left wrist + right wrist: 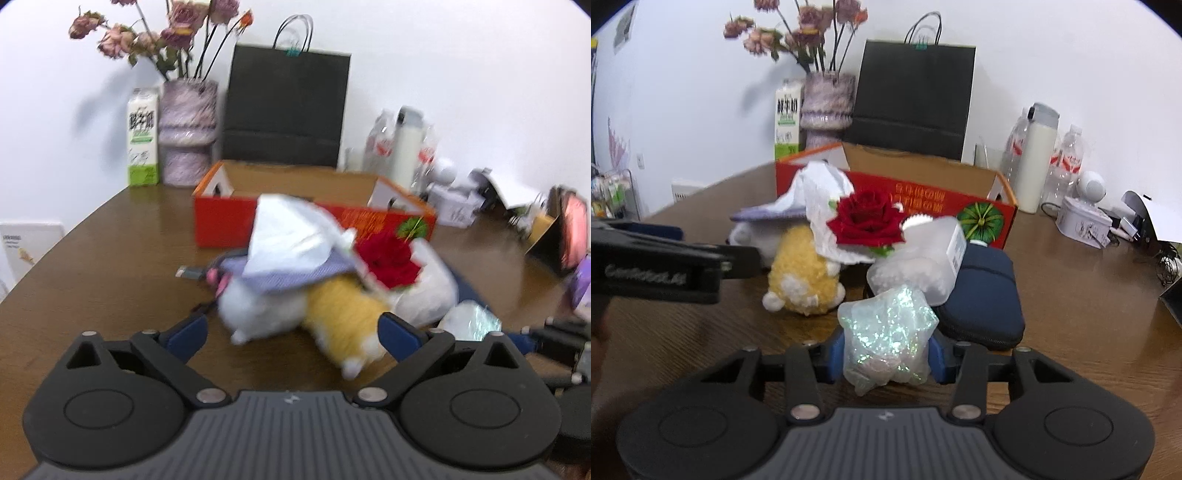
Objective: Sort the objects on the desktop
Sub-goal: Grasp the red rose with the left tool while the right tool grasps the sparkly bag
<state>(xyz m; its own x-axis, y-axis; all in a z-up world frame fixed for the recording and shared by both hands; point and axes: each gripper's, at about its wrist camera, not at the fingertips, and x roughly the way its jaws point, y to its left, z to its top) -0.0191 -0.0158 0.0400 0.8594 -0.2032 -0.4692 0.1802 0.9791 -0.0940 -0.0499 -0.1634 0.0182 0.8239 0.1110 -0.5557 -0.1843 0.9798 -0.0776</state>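
Observation:
A pile of objects lies on the brown table in front of an open red cardboard box (221,221) (982,201). In it are a yellow and white plush toy (332,317) (803,273), a tissue pack (291,236) (823,192), a red rose (391,258) (866,219), a clear plastic bottle (931,258) and a dark blue case (986,299). My left gripper (293,334) is open, its blue fingers either side of the plush toy. My right gripper (886,356) is shut on a shiny iridescent plastic bag (886,332), also seen in the left wrist view (471,321).
A vase of dried flowers (188,133), a green milk carton (143,140) and a black paper bag (288,107) stand behind the box. Bottles (1038,158), a white tin (1082,221) and small clutter fill the right side. My left gripper shows at the left (665,266).

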